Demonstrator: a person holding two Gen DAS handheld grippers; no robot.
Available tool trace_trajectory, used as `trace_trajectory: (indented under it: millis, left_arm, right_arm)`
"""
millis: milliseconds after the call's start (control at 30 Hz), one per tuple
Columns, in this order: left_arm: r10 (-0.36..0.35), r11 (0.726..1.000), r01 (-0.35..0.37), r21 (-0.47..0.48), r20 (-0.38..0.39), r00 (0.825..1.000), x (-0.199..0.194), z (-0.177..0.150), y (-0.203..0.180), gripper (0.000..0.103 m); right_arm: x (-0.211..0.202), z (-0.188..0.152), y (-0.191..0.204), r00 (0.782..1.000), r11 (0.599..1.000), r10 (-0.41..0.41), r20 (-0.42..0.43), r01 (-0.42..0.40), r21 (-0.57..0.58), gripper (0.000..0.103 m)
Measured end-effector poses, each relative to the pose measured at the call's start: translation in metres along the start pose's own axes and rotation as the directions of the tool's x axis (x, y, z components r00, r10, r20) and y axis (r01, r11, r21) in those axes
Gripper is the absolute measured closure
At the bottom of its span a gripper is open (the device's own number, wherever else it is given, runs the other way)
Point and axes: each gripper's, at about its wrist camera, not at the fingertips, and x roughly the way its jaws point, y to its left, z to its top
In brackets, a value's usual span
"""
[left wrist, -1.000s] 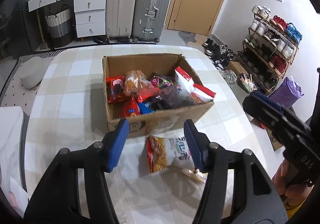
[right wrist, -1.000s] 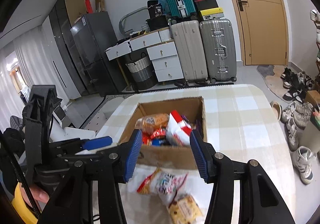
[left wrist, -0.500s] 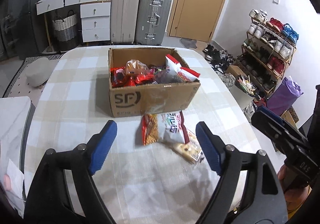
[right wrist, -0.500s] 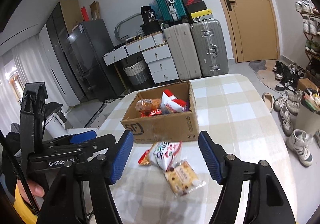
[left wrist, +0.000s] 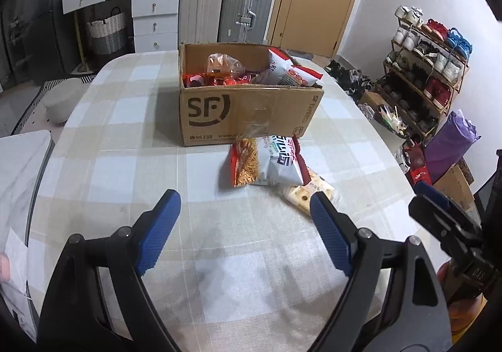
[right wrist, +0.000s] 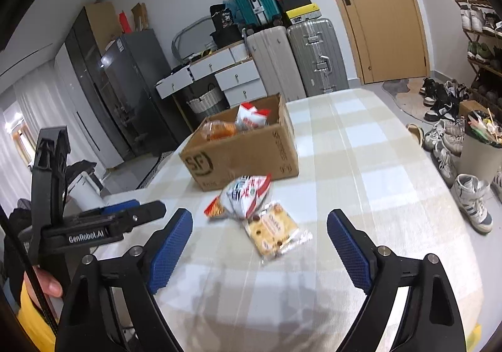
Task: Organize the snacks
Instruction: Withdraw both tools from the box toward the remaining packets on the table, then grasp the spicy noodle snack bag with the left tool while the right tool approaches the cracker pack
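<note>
A brown SF cardboard box (left wrist: 251, 115) (right wrist: 241, 160) full of snack packets stands on the checked tablecloth. In front of it lie three packets: a red bag of orange sticks (left wrist: 244, 162), a white and red bag (left wrist: 282, 160) (right wrist: 246, 195) and a clear cracker packet (left wrist: 309, 192) (right wrist: 273, 229). My left gripper (left wrist: 244, 220) is open and empty, low over the table, short of the packets. My right gripper (right wrist: 259, 237) is open and empty, with the cracker packet seen between its fingers, farther off.
The table (left wrist: 125, 132) is oval, with its edge close on the right. Suitcases (left wrist: 244, 6), white drawers (left wrist: 153, 19) and a door stand behind. A shoe rack (left wrist: 429, 63) and loose shoes (right wrist: 464, 195) are to the right. A white paper (left wrist: 15, 264) lies at left.
Both grippers have pulled back from the box toward the near edge of the table and opened wider. The box and packets now sit farther ahead.
</note>
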Motion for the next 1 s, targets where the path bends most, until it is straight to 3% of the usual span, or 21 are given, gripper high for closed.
trace_trajectory:
  millis: [133, 200, 267, 667, 767, 1000]
  left_arm:
    - [0.015, 1.0, -0.015, -0.005, 0.022, 1.0, 0.001, -0.007, 0.001, 0.019]
    - [0.012, 1.0, -0.012, -0.002, 0.019, 1.0, 0.004, -0.012, 0.0, 0.014]
    - [0.01, 1.0, -0.01, 0.012, 0.014, 1.0, 0.009, -0.015, -0.002, 0.002]
    - [-0.013, 1.0, 0.012, -0.009, -0.098, 0.995, 0.059, -0.022, 0.006, 0.001]
    - [-0.013, 1.0, 0.011, -0.021, -0.121, 0.993, 0.072, -0.017, 0.008, 0.001]
    - [-0.089, 0.995, 0.078, -0.066, -0.178, 0.98, 0.111, 0.01, 0.012, 0.001]
  right_arm:
    - [0.001, -0.015, -0.003, 1.0, 1.0, 0.015, 0.009, -0.015, 0.001, 0.013]
    - [0.003, -0.02, -0.003, 1.0, 1.0, 0.017, 0.009, -0.017, 0.002, 0.013]
    - [0.008, -0.026, -0.004, 1.0, 1.0, 0.008, 0.002, -0.008, -0.006, 0.013]
    - [0.044, -0.04, -0.006, 0.997, 1.0, 0.016, -0.078, -0.016, -0.007, 0.012]
    - [0.054, -0.04, -0.008, 0.995, 1.0, 0.017, -0.094, -0.017, -0.003, 0.012]
    - [0.078, -0.036, -0.019, 0.99, 0.999, 0.026, -0.14, -0.023, 0.027, 0.012]
